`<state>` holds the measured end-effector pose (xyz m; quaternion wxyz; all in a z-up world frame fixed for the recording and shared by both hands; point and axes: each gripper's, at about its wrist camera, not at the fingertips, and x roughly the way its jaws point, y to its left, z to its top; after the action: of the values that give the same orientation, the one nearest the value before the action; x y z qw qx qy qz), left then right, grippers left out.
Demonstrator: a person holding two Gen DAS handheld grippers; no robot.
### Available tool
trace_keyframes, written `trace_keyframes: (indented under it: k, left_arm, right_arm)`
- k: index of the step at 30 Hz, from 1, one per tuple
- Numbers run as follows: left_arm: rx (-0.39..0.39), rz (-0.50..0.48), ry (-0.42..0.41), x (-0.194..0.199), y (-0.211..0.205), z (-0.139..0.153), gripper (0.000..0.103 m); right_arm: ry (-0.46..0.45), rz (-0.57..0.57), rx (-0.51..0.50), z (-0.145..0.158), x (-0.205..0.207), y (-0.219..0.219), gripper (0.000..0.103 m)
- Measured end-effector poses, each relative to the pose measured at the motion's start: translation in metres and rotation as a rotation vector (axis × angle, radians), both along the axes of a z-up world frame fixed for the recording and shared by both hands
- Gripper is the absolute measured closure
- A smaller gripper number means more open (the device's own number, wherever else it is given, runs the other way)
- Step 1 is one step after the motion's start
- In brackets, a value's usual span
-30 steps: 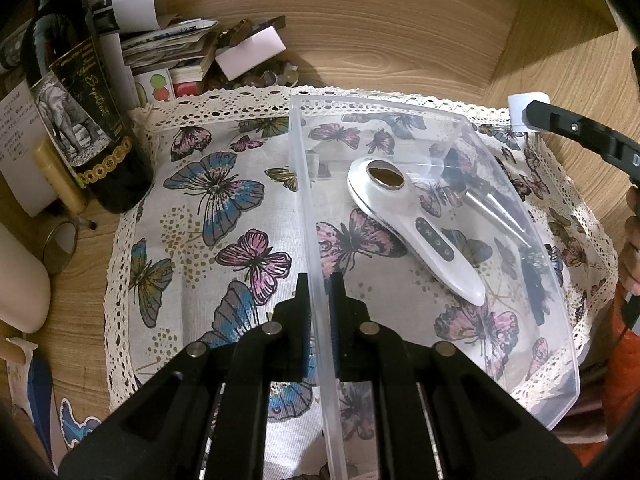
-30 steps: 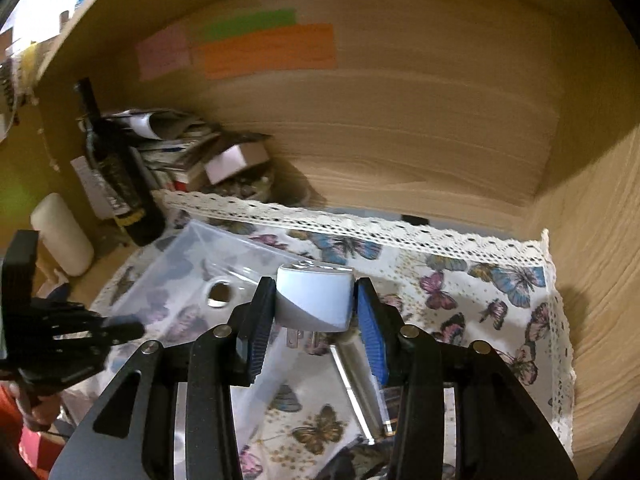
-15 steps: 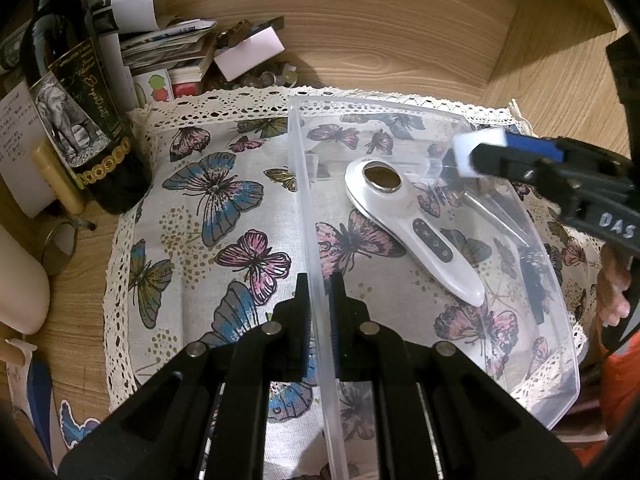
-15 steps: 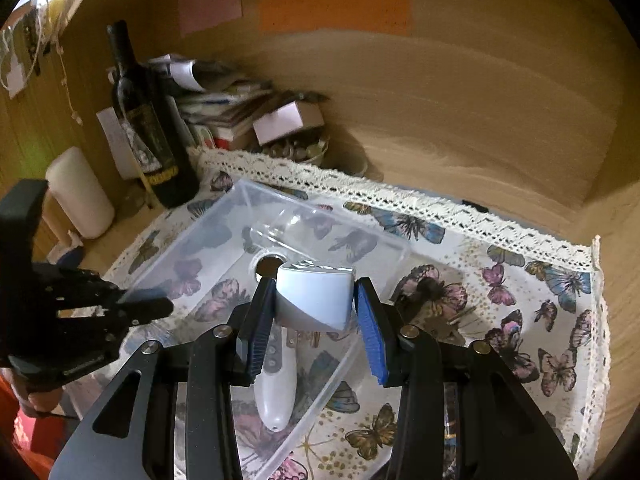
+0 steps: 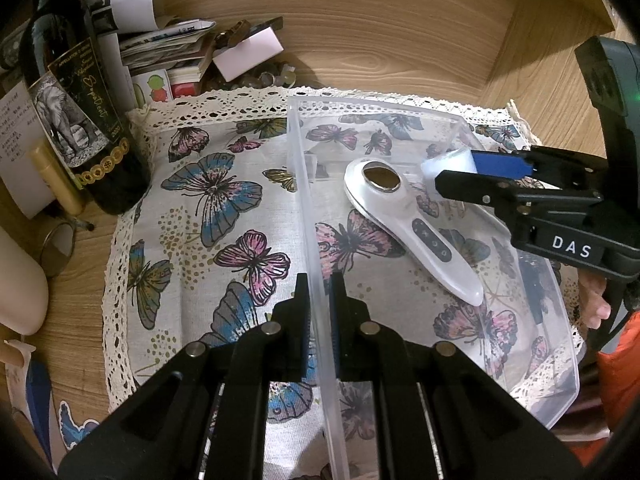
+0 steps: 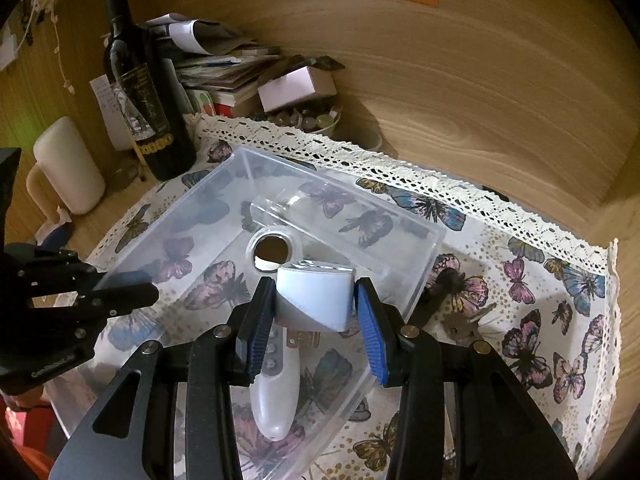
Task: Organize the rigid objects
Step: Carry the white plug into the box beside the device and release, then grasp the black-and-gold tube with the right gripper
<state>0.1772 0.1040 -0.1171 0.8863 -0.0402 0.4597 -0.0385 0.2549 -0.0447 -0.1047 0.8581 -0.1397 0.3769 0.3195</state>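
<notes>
A clear plastic bin (image 5: 380,106) lies on the butterfly cloth. My left gripper (image 5: 319,282) is shut on its near left wall. Inside lies a white handheld device (image 5: 412,232) with a dark round head and a row of buttons. My right gripper (image 6: 316,304) is shut on a white plug adapter (image 6: 316,296) whose metal prongs point down. It hangs over the bin (image 6: 340,190), just above the device (image 6: 276,400). In the left wrist view the right gripper (image 5: 448,170) comes in from the right with the adapter (image 5: 444,162) above the bin's far right part.
A dark wine bottle (image 5: 76,120), a stack of papers and booklets (image 5: 168,44) and a small bowl of stones (image 6: 316,120) crowd the back left corner. A white cylinder (image 6: 68,168) stands left of the cloth. Keys (image 6: 460,324) lie on the cloth right of the bin. Wooden walls close in behind and right.
My right gripper has come down and leftward with the adapter, from beside the bin to over its inside. The left gripper and the bin have stayed put.
</notes>
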Motion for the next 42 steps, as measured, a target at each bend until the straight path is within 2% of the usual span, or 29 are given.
trace_keyframes:
  k: [4, 14, 20, 25, 33, 37, 42]
  left_arm:
    - [-0.001, -0.001, 0.0, 0.0, 0.0, 0.0, 0.094]
    - [-0.004, -0.003, 0.0, 0.0, 0.001, 0.0, 0.094]
    - [-0.008, -0.001, 0.0, 0.0, 0.002, 0.0, 0.094]
    - [-0.008, -0.001, 0.001, 0.0, 0.002, 0.0, 0.094]
    - [-0.004, -0.004, 0.003, 0.0, 0.004, 0.0, 0.094]
    - [-0.005, -0.003, 0.005, 0.0, 0.005, 0.0, 0.094]
    - [-0.001, -0.003, 0.006, 0.0, 0.005, 0.0, 0.094]
  right_arm:
    - [-0.009, -0.008, 0.008, 0.004, -0.003, -0.003, 0.056]
    - [-0.105, -0.084, 0.079, 0.044, -0.01, -0.038, 0.056]
    - [-0.13, -0.165, 0.076, 0.052, 0.002, -0.065, 0.056]
    - [-0.095, -0.229, 0.047, 0.036, 0.02, -0.085, 0.056]
    - [0.043, -0.304, -0.018, -0.021, 0.04, -0.113, 0.056]
    - [0.107, -0.297, -0.029, -0.039, 0.041, -0.119, 0.065]
    - [0.122, -0.263, -0.073, -0.054, 0.036, -0.113, 0.074]
